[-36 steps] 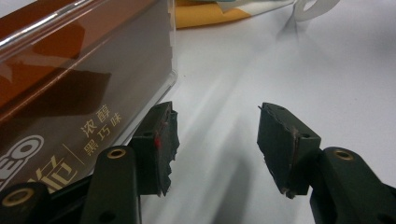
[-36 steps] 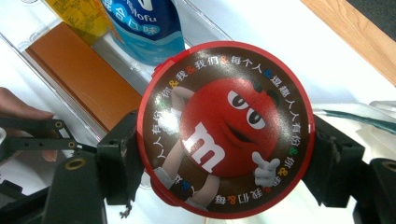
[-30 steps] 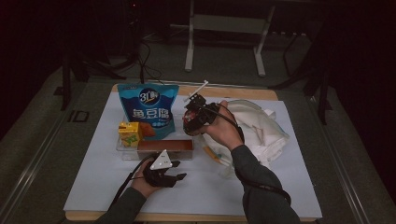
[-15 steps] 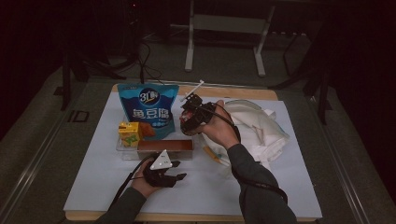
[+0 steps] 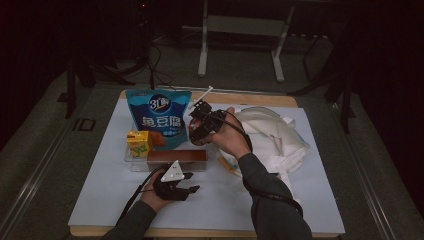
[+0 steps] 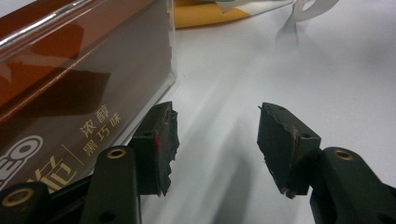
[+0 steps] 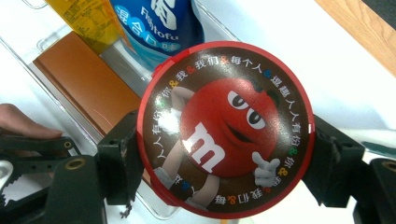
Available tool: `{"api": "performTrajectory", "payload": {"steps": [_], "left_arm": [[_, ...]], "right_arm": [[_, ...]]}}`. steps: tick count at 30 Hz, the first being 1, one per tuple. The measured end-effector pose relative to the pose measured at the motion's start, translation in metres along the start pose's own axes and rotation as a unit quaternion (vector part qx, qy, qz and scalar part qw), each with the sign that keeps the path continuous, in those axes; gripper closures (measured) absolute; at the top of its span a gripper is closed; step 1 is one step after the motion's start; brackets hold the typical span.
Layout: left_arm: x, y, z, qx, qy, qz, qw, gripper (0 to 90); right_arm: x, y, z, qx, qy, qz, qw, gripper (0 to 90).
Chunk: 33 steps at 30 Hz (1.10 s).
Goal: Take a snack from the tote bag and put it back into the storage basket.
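My right gripper (image 7: 226,154) is shut on a round red-rimmed M&M's tin (image 7: 224,128), its jaws pressing on the tin's two sides. In the high view my right gripper (image 5: 200,125) hangs with the tin (image 5: 193,132) above the right end of a clear tray (image 5: 131,162). The tray holds a brown box (image 5: 175,157) and a yellow carton (image 5: 139,142). My left gripper (image 5: 192,182) rests on the white table in front of the tray. Its jaws (image 6: 212,130) stand open with nothing between them, right beside the brown box (image 6: 56,93).
A blue fish-tofu bag (image 5: 159,117) leans behind the tray. A white cloth bag (image 5: 272,132) lies crumpled at the right, with an orange packet (image 5: 227,165) at its near edge. A white stick (image 5: 205,92) lies by the table's far wooden edge (image 5: 260,100).
My right gripper has drifted slightly to the left with the tin still in it. The left gripper has stayed where it was.
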State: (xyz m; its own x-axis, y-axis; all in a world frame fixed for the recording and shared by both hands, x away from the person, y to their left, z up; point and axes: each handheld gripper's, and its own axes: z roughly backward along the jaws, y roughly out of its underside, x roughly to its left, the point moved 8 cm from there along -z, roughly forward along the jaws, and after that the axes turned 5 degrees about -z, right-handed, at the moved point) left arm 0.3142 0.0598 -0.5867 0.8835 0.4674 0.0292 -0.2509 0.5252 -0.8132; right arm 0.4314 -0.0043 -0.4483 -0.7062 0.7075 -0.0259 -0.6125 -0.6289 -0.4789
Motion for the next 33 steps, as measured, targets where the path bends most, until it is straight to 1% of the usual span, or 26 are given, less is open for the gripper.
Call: {"api": "performTrajectory", "payload": {"steps": [1,3,15,28,33], "left_arm": [[0.0,0.0,0.0,0.0,0.0,0.0,1.0,46.0],[0.0,0.0,0.0,0.0,0.0,0.0,1.0,46.1],[0.0,0.0,0.0,0.001,0.0,-0.001,1.0,46.1],[0.0,0.0,0.0,0.002,0.0,-0.003,1.0,46.1],[0.0,0.0,0.0,0.002,-0.001,-0.002,1.0,46.1]], "right_arm": [[0.0,-0.001,-0.001,0.0,0.0,0.004,1.0,25.7],[0.002,-0.002,-0.001,0.001,-0.001,0.002,1.0,25.7],[0.012,-0.009,-0.005,0.001,-0.002,0.01,1.0,25.7],[0.013,-0.01,-0.013,0.005,-0.003,0.01,0.9999,25.7],[0.013,-0.009,-0.017,0.008,-0.002,0.005,0.9999,25.7]]}}
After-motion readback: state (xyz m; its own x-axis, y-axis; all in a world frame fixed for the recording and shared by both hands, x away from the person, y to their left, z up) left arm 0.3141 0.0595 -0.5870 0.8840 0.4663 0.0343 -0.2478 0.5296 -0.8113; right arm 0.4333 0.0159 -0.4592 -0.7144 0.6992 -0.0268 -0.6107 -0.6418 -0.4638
